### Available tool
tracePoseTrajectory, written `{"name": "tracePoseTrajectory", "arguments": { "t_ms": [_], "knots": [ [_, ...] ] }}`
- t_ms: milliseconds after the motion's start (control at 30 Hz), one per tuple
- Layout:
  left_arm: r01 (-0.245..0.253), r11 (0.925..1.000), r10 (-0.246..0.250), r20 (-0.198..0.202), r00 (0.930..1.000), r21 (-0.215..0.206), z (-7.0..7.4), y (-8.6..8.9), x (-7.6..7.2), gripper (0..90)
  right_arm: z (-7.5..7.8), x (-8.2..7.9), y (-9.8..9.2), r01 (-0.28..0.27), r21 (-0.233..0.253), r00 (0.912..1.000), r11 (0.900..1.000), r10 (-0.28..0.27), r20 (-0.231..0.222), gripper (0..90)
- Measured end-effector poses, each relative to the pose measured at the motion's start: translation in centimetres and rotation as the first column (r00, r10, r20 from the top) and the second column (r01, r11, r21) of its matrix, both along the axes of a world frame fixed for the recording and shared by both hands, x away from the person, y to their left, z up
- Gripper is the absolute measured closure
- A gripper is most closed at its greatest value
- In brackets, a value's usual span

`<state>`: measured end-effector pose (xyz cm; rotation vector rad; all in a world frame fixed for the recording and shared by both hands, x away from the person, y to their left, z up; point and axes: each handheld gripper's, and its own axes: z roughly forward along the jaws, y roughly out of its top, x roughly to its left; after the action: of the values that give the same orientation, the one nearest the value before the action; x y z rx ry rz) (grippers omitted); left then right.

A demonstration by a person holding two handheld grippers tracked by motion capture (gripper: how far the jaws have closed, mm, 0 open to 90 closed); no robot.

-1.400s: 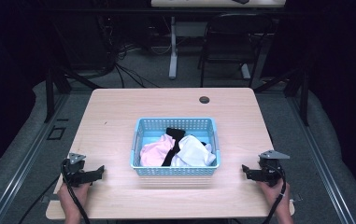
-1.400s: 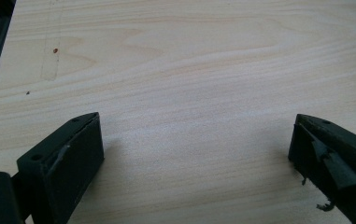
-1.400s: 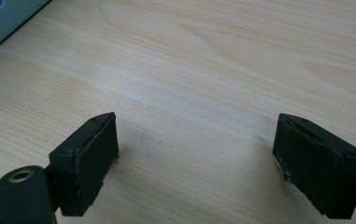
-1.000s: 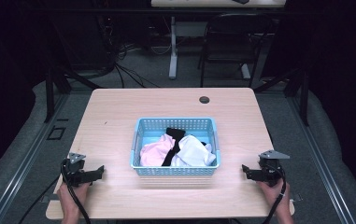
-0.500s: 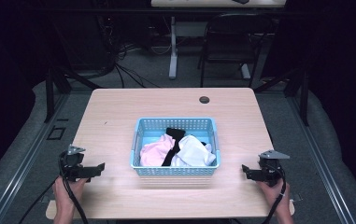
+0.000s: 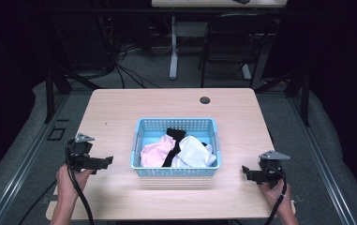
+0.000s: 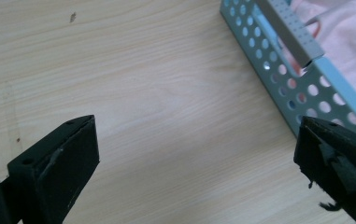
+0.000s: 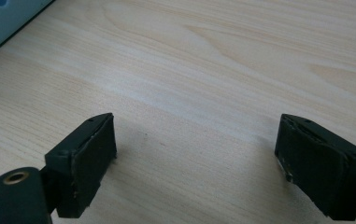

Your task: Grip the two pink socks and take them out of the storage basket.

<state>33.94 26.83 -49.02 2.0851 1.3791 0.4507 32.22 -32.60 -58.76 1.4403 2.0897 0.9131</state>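
Note:
A light blue perforated basket (image 6: pixel 141 139) stands at the middle of the wooden table (image 6: pixel 120 108). Inside lie a pink cloth (image 6: pixel 155 152), a white cloth (image 6: pixel 195 152) and a black piece (image 6: pixel 174 136) between them. My left gripper (image 6: pixel 107 161) is raised above the table left of the basket, open, its jaws pointing at the basket's left wall (image 7: pixel 283 74). My right gripper (image 6: pixel 245 172) rests low near the front right, open, with bare wood between its jaws. The pink cloth (image 7: pixel 339 42) shows over the rim in the left gripper view.
A small dark round grommet (image 6: pixel 204 100) sits in the table near the far edge. Beyond the table stand a chair (image 6: pixel 227 51) and a desk leg (image 6: pixel 173 47) with cables on the floor. A corner of the basket (image 8: pixel 3 18) shows in the right gripper view.
My left gripper has lifted and moved slightly forward and toward the basket. The right gripper and the basket have stayed put.

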Motion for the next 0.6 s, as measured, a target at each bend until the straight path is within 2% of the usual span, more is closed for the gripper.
{"name": "tracePoseTrajectory", "arguments": {
  "t_ms": [33,100,200,333,467,600],
  "knots": [
    [0.006,1.0,-0.006,0.002,1.0,0.005,0.2,-0.2,0.2,0.2,0.0,0.0,0.0,0.0,0.0,1.0,1.0,0.0,-0.001,11.9],
    [0.024,0.9996,-0.024,-0.019,0.9995,0.015,0.8,-0.6,0.8,0.2,0.0,0.0,0.0,-0.001,0.0,1.0,1.0,0.001,-0.002,11.9],
    [0.041,0.9991,-0.041,-0.015,0.9991,0.007,1.9,-1.4,0.9,0.2,0.0,0.0,0.0,-0.002,-0.001,1.0,1.0,0.002,-0.003,11.7],
    [0.081,0.9964,-0.081,-0.001,0.9967,0.027,3.4,-3.1,1.5,0.2,0.0,0.1,0.0,-0.002,-0.006,1.0,1.0,0.002,-0.003,11.2],
    [0.137,0.9901,-0.137,-0.002,0.9905,0.031,4.8,-5.2,2.1,0.2,0.0,0.1,0.0,-0.004,-0.007,1.0,1.0,0.004,-0.005,11.1],
    [0.201,0.9786,-0.2,-0.029,0.9794,0.044,5.2,-8.1,2.9,0.2,0.0,0.1,0.1,-0.004,-0.008,1.0,1.0,0.004,-0.007,11.1]
  ]
}}
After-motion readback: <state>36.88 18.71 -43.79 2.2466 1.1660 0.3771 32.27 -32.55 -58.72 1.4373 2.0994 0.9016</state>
